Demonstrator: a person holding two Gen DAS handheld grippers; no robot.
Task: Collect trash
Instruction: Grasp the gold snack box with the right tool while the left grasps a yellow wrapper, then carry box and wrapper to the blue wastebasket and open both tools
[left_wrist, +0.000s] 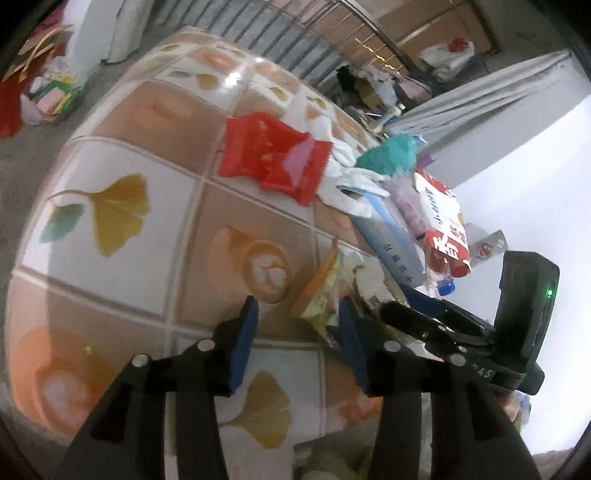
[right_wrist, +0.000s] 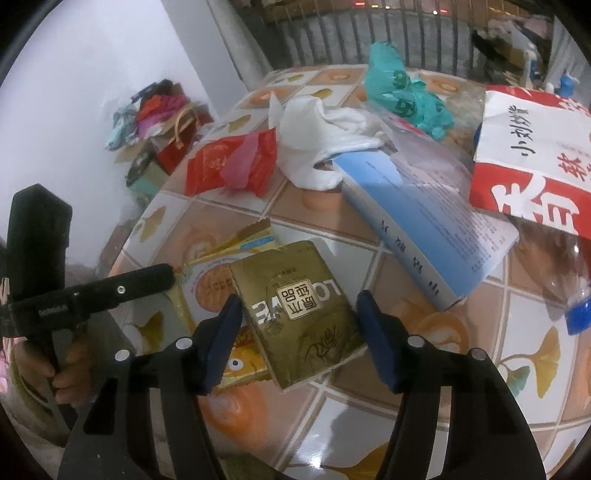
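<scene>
The tiled bench (right_wrist: 436, 398) carries a blue book (right_wrist: 424, 218) at two o'clock from the right tongs (right_wrist: 295, 325), whose jaws stand wide apart around a gold packet (right_wrist: 295, 310), not gripping. The left tongs (left_wrist: 295, 332) gape, empty, a yellow snack wrapper (left_wrist: 321, 291) just beyond at one o'clock.

Flattened gold carton (right_wrist: 301, 314) lies over a yellow snack wrapper (right_wrist: 207, 284) on the tabletop

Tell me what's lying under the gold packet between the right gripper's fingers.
Under the flat gold foil packet lies a yellow snack wrapper printed with a round biscuit, on the tiled tablecloth. The wrapper's middle is covered, so anything beneath stays hidden.
</scene>
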